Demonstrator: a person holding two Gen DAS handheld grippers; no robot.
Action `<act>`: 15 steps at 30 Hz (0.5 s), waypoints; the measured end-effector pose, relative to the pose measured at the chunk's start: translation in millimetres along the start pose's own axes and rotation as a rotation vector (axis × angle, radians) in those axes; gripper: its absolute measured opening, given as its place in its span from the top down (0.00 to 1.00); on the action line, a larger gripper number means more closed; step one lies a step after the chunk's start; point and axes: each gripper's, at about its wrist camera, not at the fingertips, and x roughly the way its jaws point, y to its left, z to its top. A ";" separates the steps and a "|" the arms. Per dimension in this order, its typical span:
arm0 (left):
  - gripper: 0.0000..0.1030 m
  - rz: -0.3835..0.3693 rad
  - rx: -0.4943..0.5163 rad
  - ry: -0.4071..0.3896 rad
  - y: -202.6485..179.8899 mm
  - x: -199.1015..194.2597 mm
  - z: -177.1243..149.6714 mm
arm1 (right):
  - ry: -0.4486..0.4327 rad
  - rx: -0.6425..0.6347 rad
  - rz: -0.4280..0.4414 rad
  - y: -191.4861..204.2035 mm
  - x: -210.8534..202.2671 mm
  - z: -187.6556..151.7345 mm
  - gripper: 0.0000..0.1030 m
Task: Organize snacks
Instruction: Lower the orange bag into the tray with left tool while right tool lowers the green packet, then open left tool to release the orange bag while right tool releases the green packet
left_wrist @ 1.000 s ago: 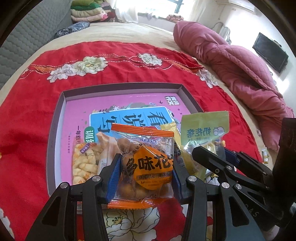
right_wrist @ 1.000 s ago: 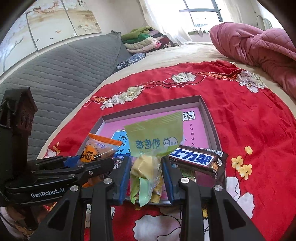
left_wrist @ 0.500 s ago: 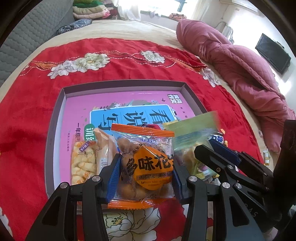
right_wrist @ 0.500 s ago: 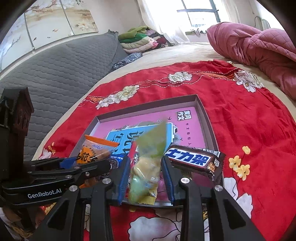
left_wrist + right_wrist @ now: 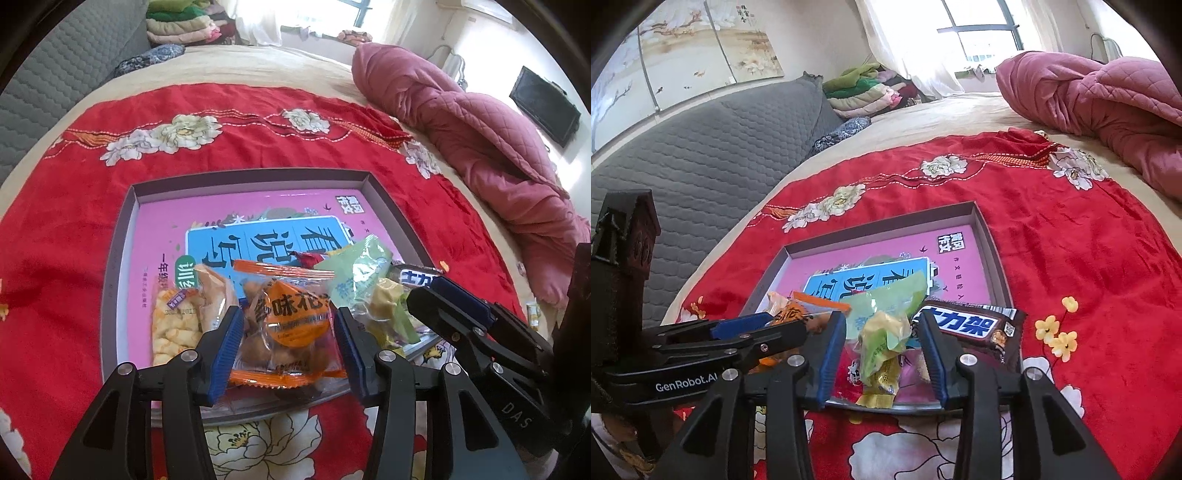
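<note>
Right gripper (image 5: 882, 354) jaws just opening, green snack pack (image 5: 882, 332) loose between them, lying in tray (image 5: 991, 243) near edge; lift straight out. Left gripper (image 5: 288, 332) clamps orange pack (image 5: 291, 317) over tray; lower before releasing

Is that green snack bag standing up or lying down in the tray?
Lying down. The green snack bag slumps on the tray floor between the right gripper, whose jaws have just been opening and stand clear of it.

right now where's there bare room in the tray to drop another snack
The far half of the tray is bare, up to its back rim. The near edge is crowded: puffed snack, orange packet, green packet, chocolate bar.
</note>
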 end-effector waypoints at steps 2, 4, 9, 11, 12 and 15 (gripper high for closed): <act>0.47 0.000 -0.001 -0.003 0.5 -1.9 0.0 | -0.003 0.004 0.001 -0.7 -1.8 -0.2 0.59; 0.43 -0.002 -0.001 -0.008 0.5 -4.9 -0.4 | -0.007 0.005 0.000 -0.6 -4.2 0.0 0.59; 0.43 -0.003 0.007 -0.027 -1.9 -16.8 -1.0 | -0.019 0.006 0.004 1.4 -13.3 -0.1 0.55; 0.43 0.000 0.009 -0.034 -2.9 -22.3 -1.4 | -0.026 0.001 0.004 3.3 -18.9 -0.7 0.51; 0.43 0.002 0.008 -0.037 -3.4 -25.1 -1.9 | -0.029 -0.002 0.004 4.2 -20.6 -0.9 0.51; 0.41 0.002 -0.003 -0.048 -3.8 -35.9 -6.2 | -0.036 -0.019 -0.006 8.1 -28.9 -2.2 0.49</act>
